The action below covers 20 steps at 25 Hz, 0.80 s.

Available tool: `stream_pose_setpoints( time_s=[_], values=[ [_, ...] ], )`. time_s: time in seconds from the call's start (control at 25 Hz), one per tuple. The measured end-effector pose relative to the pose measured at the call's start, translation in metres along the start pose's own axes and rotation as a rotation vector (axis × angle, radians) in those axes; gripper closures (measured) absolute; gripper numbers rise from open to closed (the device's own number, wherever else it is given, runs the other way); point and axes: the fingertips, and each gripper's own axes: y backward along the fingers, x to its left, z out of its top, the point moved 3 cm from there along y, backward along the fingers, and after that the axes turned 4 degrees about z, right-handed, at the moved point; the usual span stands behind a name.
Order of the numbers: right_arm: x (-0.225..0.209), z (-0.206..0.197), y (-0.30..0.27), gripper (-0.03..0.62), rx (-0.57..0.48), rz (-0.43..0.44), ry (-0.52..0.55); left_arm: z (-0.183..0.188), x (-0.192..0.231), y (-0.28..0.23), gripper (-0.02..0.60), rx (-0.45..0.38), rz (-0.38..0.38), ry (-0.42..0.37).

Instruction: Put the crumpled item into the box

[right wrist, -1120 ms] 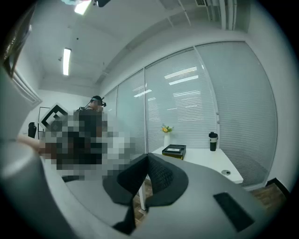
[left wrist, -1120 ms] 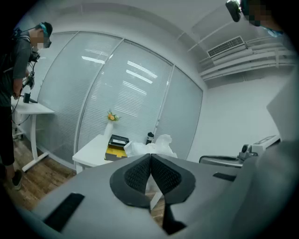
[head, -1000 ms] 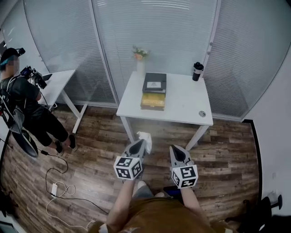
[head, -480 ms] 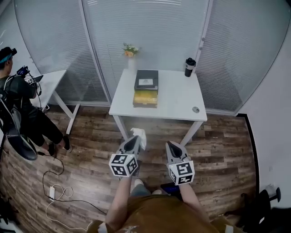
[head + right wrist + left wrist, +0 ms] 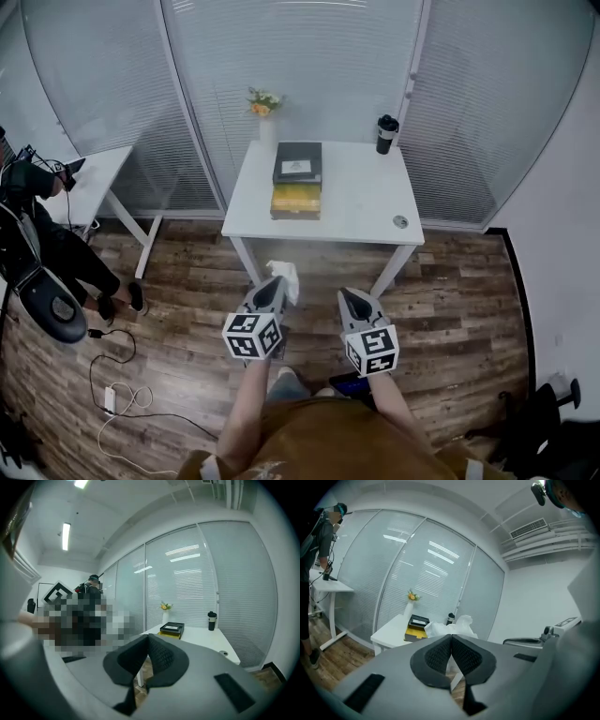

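**A:** Where is the crumpled item right now?

**B:** In my left tongs [image 5: 451, 635]. The 2 black ribbed pads are closed on a wad of crumpled white paper [image 5: 461, 624], which bulges out past the tips. It hangs above the wood floor [image 5: 187, 309], in front of the white surface [image 5: 356, 202] and well apart from the box [image 5: 297, 174].

**A:** And the other side?

**B:** My right tongs [image 5: 148, 635] are pressed together with nothing between them.

**A:** How do you expect the wad to handle?

**B:** I judge it very light and soft, with thin, creased sheet folded into loose lobes. It should crush without harm and won't slip on the ribbed pads. It may cling or spring open on release, though. I'd hold it by the dense middle, since a loose flap could tear or unfold.

**A:** What about the box?

**B:** It is flat and rectangular, with a matte black top over a yellow body, and it looks rigid. From here I cannot tell whether the top is a shut lid. If it is, 1 of my tongs must lift it first. A white vase [image 5: 266, 117] of flowers stands just behind the box. A dark tumbler [image 5: 385, 134] sits at the far right corner, so I'd approach from the front edge.
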Motion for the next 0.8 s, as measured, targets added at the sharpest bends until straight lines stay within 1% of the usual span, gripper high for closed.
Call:
stream_pose_setpoints(
  time_s=[0.16, 0.28, 0.48, 0.64, 0.68, 0.8],
  values=[
    [-0.001, 0.001, 0.008, 0.582, -0.003, -0.004, -0.002, 0.004, -0.003, 0.005, 0.555, -0.012, 0.007, 0.000],
    [-0.003, -0.004, 0.007, 0.582, 0.008, 0.001, -0.005, -0.003, -0.001, 0.005, 0.555, 0.002, 0.019, 0.000],
    [-0.015, -0.015, -0.009, 0.582, 0.030, 0.005, -0.016, -0.009, 0.012, -0.014, 0.555, 0.021, 0.040, 0.009],
    [-0.030, -0.016, -0.035, 0.582, 0.034, 0.010, -0.001, -0.006, 0.028, -0.041, 0.555, 0.025, 0.047, 0.020],
    [-0.036, -0.016, -0.043, 0.582, 0.038, 0.006, 0.001, -0.004, 0.032, -0.050, 0.555, 0.016, 0.032, 0.024],
    [-0.060, -0.019, -0.076, 0.582, 0.056, -0.015, -0.006, 0.011, 0.041, -0.085, 0.555, -0.046, -0.068, 0.046]
  ],
)
